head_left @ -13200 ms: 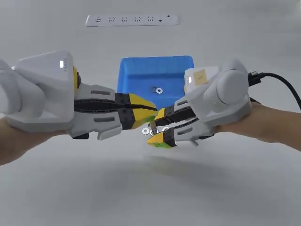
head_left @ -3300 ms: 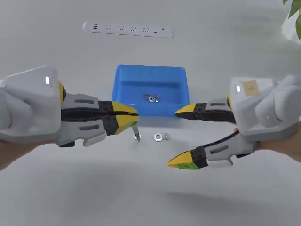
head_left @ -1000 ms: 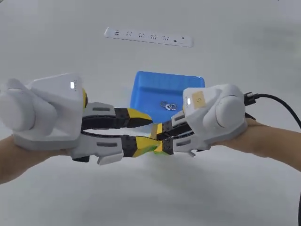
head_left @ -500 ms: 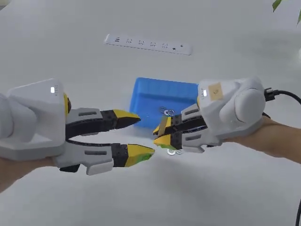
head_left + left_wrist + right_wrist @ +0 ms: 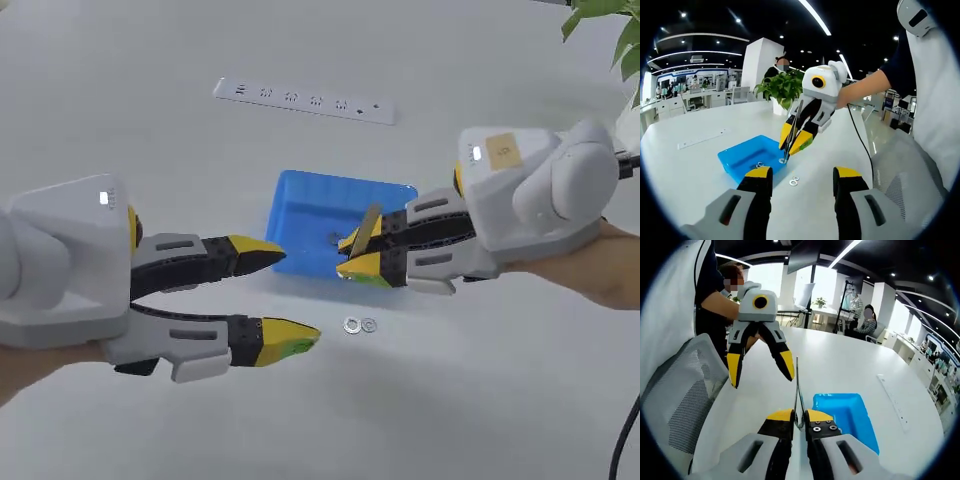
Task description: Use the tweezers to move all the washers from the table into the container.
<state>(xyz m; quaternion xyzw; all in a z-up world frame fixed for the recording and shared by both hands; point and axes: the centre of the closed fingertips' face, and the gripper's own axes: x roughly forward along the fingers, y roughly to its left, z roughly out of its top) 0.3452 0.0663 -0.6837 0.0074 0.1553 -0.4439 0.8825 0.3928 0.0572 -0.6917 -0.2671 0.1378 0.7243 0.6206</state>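
Though low at the worktop (image 5: 450, 400) a moment ago, now raised over container (image 5: 300, 205): right claw (image 5: 348, 258) clamped shut on tweezers (image 5: 370, 222). Left claw (image 5: 298, 295) wide, empty. Two washers (image 5: 360, 325) left outside; drop next, likely.

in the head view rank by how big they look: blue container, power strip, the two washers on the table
1. blue container
2. power strip: a bit longer but far thinner, and farther from the camera, so less sure
3. washers: tiny, and the two look alike, so no ranking between them
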